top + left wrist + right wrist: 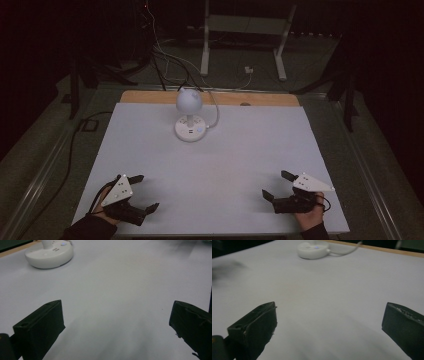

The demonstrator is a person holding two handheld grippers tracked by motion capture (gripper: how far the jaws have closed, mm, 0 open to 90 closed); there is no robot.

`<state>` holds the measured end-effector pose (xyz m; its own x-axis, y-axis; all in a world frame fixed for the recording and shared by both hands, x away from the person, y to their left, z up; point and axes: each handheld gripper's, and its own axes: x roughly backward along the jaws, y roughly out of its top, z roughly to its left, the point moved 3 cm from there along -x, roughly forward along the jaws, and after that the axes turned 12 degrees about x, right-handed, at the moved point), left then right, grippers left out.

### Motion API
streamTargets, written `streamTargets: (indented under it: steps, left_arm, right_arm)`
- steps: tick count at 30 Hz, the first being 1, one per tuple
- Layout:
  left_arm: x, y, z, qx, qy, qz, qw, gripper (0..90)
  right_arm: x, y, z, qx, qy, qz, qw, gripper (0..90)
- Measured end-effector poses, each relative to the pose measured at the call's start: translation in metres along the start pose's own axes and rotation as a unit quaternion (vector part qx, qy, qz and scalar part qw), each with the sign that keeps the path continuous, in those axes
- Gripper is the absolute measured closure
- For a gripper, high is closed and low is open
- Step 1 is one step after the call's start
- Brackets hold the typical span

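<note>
I am holding the left gripper (pixel 143 192) at the near left corner of the white table sheet (pixel 235 165), its jaws spread wide with bare sheet between them. I am holding the right gripper (pixel 278 185) at the near right corner, its jaws likewise spread and gripping nothing. The small white desk lamp with a round base and ball-shaped head (pixel 190 116) is standing at the far middle of the sheet, well apart from both grippers. In the left gripper view the lamp's base (pixel 49 254) is showing while the frame edge is cutting off its head. In the right gripper view the base (pixel 312 250) is blurred and its head is cropped likewise. The white cable (pixel 215 111) is trailing off the base toward the dark far edge, where I am losing its course.
</note>
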<state>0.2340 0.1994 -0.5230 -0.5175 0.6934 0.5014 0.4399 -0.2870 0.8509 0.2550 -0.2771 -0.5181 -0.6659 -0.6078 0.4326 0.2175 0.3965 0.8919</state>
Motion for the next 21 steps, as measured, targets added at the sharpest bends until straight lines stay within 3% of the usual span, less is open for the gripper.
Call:
streamTargets:
  steps: [3,6,7,12,21]
  left_arm:
    - [0.0,0.0,0.0,0.001,-0.001,-0.001,1.0,0.2]
    - [0.0,0.0,0.001,0.003,0.0,0.0,1.0,0.2]
    - [0.0,0.0,0.001,0.004,-0.001,0.0,1.0,0.2]
    - [0.0,-0.001,0.001,-0.001,0.002,0.006,1.0,0.2]
    - [-0.001,-0.001,-0.001,-0.005,-0.001,0.009,0.9999,0.2]
  right_arm:
    - [-0.004,-0.003,0.002,0.014,-0.021,-0.005,0.9997,0.0]
    - [-0.006,-0.004,0.004,0.02,-0.023,-0.008,0.9995,0.0]
    - [-0.007,-0.003,0.006,0.032,-0.022,-0.002,0.9992,0.0]
    - [-0.009,-0.002,0.009,0.045,-0.011,0.016,0.9988,0.0]
    - [-0.008,0.002,0.011,0.054,-0.019,0.009,0.9983,0.0]
